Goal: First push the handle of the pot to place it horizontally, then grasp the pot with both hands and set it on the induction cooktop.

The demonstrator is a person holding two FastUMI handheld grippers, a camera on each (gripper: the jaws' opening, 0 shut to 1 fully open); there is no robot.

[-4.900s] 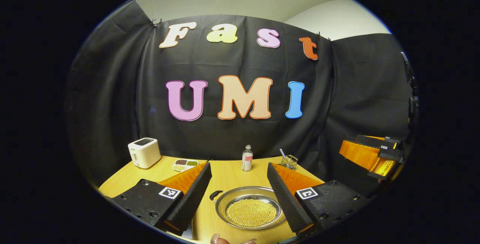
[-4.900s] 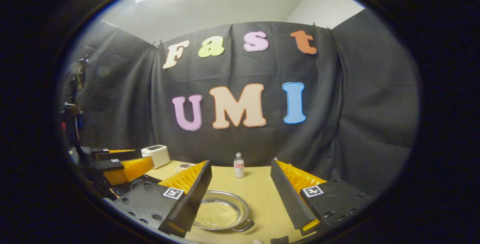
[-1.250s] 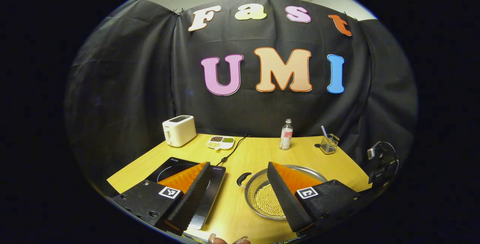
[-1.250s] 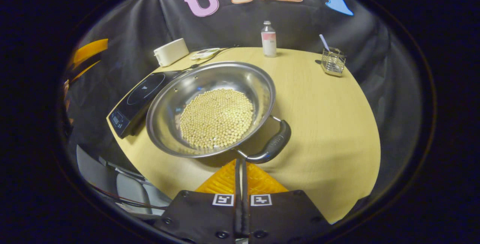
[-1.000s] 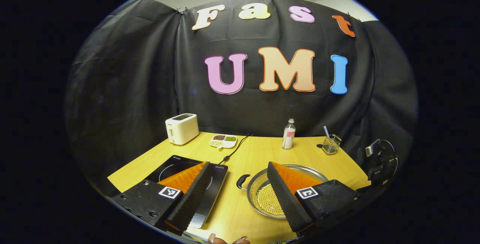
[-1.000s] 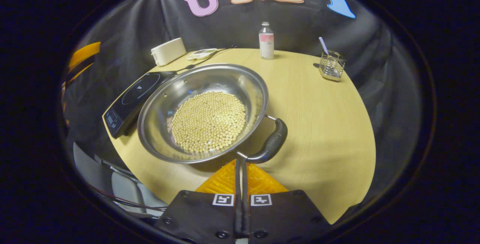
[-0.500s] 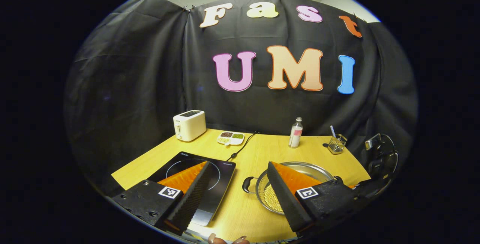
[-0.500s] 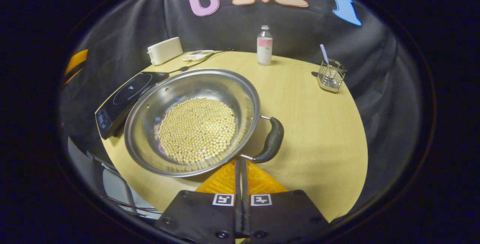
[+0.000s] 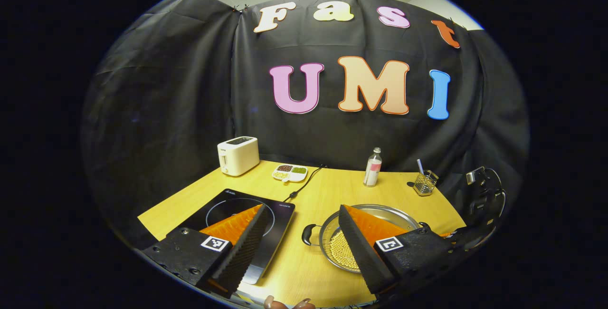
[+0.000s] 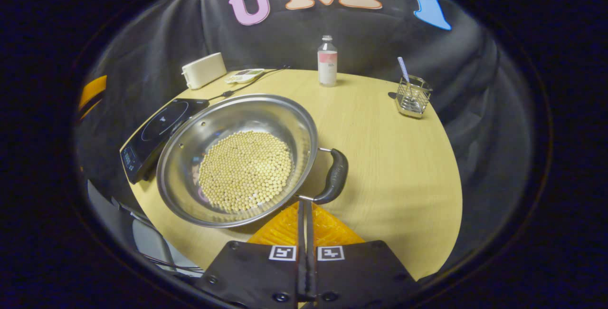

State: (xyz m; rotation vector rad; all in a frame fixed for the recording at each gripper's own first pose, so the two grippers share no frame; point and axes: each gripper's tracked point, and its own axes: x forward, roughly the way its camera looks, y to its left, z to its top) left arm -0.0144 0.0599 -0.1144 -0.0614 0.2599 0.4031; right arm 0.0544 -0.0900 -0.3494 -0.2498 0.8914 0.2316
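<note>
Right claw [image 10: 304, 207] closed flat, tips at pot [image 10: 237, 157] handle [image 10: 332, 176]; left claw [image 9: 301, 233] held wide above surface [image 10: 394, 166].

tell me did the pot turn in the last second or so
Yes. In the right gripper view the pot's near handle has swung toward the bottle side, pushed by the shut right gripper.

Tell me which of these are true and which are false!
1. The shiny round steel pot holds small yellow beans. True.
2. The right claw is wide open. False: its fingers are shut together by the pot's black handle.
3. The pot sits on the flat black induction cooktop. False: it is beside it, on the wooden table.
4. The left claw is open. True.
5. The white toaster lies tipped over. False: it stands upright.
</note>
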